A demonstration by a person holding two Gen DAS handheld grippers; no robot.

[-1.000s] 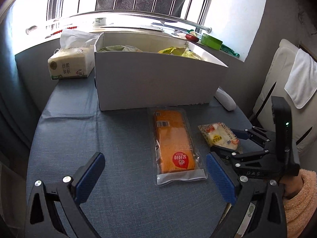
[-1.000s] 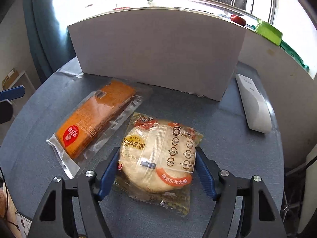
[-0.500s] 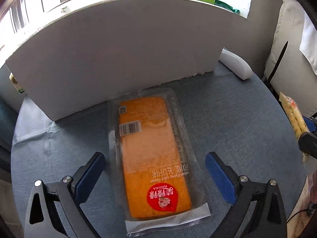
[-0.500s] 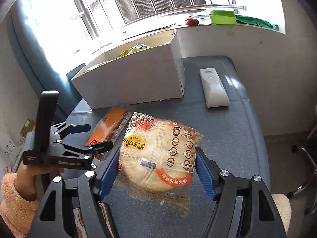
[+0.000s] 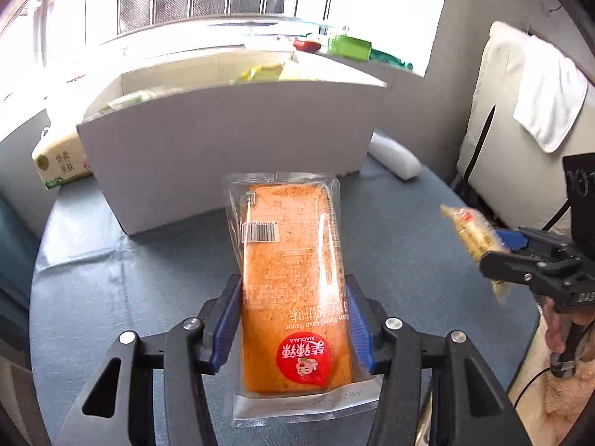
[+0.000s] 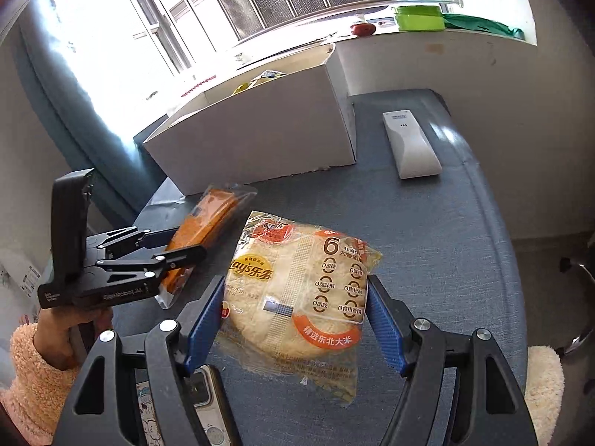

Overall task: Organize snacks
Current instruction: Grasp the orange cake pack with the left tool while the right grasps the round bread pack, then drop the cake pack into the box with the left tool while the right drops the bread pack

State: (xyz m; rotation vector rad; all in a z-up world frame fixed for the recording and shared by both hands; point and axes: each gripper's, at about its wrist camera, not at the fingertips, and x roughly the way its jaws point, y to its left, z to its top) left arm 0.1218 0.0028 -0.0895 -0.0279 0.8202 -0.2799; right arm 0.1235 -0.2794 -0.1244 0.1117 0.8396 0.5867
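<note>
My left gripper (image 5: 293,319) is shut on an orange cake pack (image 5: 293,282) in clear wrap and holds it above the blue table (image 5: 111,297), short of the white box (image 5: 223,148). My right gripper (image 6: 295,319) is shut on a round rice cracker pack (image 6: 297,297) and holds it above the table. The cracker pack also shows at the right of the left wrist view (image 5: 472,234), and the cake pack shows in the right wrist view (image 6: 200,234). The open white box (image 6: 260,126) holds several snack packs.
A white remote (image 6: 409,145) lies on the table right of the box. A tissue pack (image 5: 55,163) stands left of the box. A phone (image 6: 208,409) lies below my right gripper. A white chair with a towel (image 5: 539,93) stands at the right.
My left gripper has closed on the cake pack and lifted it off the table. My right gripper keeps hold of the cracker pack, lifted off the table since a second ago.
</note>
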